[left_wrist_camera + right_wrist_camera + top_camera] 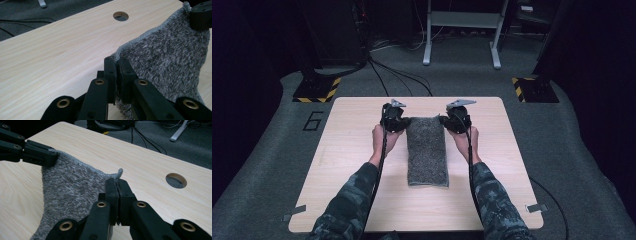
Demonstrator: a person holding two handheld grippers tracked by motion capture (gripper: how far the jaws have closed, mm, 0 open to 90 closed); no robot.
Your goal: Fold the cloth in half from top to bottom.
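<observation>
A grey fuzzy towel (427,150) lies folded into a long strip on the middle of the light wooden table (347,165), its long axis running away from the person, from the near edge toward the far edge; the 2 far corners are the ones in hand; the left gripper (395,119) has its jaws pressed together on the far left corner, seen closely in the left gripper view where the left gripper (116,65) pinches the cloth edge between its pads; the right gripper (457,119) is likewise clamped on the far right corner, and in the right gripper view the right gripper (117,185) bites the hem with a small tuft of corner poking out above it; the far edge of the towel (70,187) hangs stretched between the 2 grippers and lifted a little off the table, while the near end lies flat; both grippers sit at the far end, level with each other and equally near their own corners, so the rest of the strip lies toward the person from them; judging by this, the coming move is a fold along the long axis, bringing the far edge back toward the near edge, and it depends on both hands travelling together so the corners land square; a round cable hole (176,180) in the table lies just beyond the right gripper.
</observation>
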